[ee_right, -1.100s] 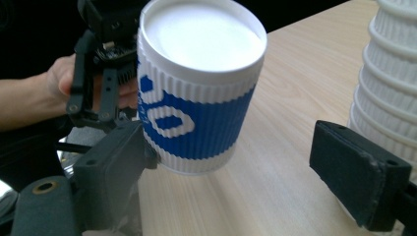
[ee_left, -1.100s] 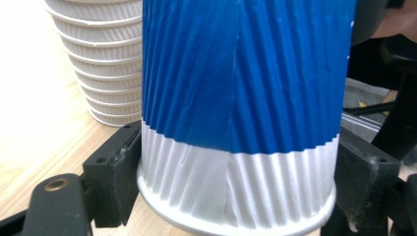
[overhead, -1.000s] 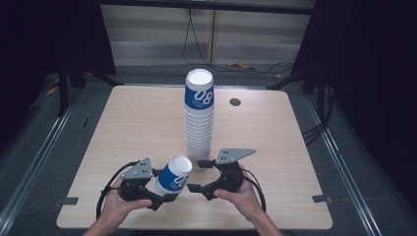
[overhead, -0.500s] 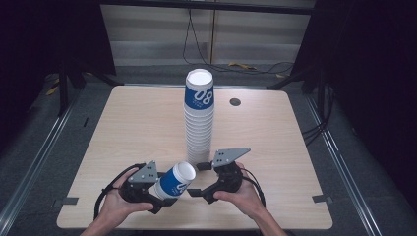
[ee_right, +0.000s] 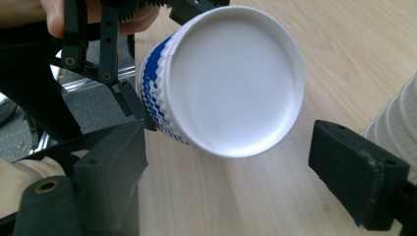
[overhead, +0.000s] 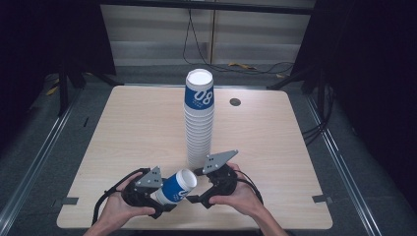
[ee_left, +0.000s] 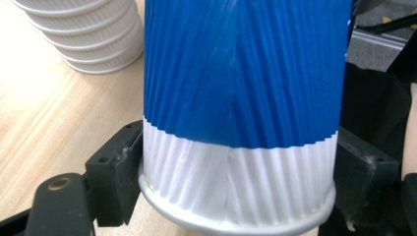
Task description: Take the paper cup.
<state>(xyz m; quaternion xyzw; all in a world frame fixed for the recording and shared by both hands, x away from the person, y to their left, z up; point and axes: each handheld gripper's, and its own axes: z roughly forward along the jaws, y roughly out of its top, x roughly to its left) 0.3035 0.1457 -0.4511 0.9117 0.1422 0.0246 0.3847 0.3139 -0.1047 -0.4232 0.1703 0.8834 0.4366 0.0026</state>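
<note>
1. The left gripper holds a cup. Its jaws press on both sides of the cup, down near the white end.
2. The cup lies tipped on its side, just above the table, at the front edge. A tall stack stands right behind it.
3. The right gripper holds nothing. Its jaws stand wide and have just been closing a little. The cup's flat white end faces it, just past the pads and not touching them.
4. The cup looks like light paper with ribbed sides. It should squash if squeezed hard.
5. I would grab it softly by the sides, near an end, where it is stiffest.
</note>
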